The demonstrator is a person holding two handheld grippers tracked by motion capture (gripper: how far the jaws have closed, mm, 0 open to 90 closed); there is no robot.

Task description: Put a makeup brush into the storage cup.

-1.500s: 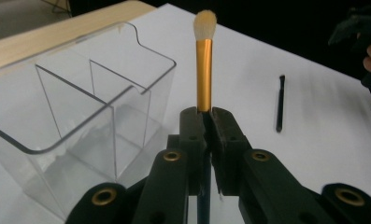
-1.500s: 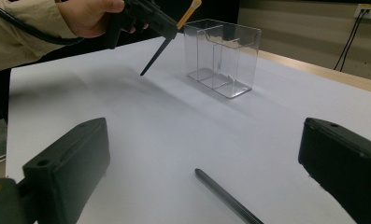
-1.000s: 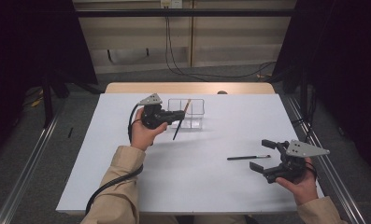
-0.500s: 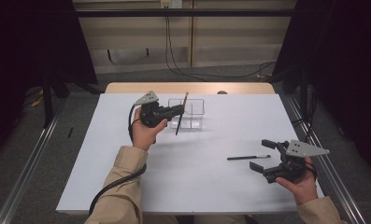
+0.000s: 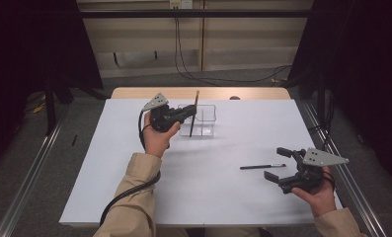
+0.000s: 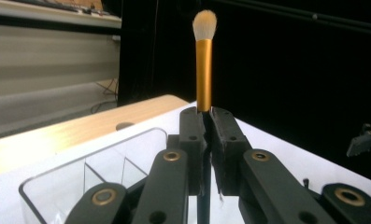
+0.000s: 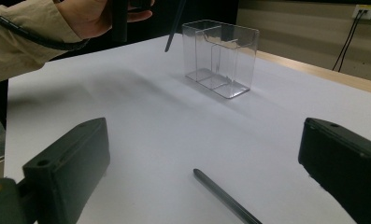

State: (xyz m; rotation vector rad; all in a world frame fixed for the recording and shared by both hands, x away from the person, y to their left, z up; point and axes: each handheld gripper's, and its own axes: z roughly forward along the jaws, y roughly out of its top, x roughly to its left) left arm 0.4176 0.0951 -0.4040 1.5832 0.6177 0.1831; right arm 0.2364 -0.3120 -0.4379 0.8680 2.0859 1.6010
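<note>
Clear organizer awaits: your left hand-held gripper clamps the brush upright beside it, right hand-held gripper open by the pen.

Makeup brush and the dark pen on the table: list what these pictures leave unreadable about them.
- Makeup brush: left gripper view, the handle's lower end is hidden behind the left gripper's shut jaws.
- Clear organizer: high view, too small to tell whether the brush tip is inside it yet.
- Pen: right gripper view, the near end is cut off by the bottom edge.
</note>
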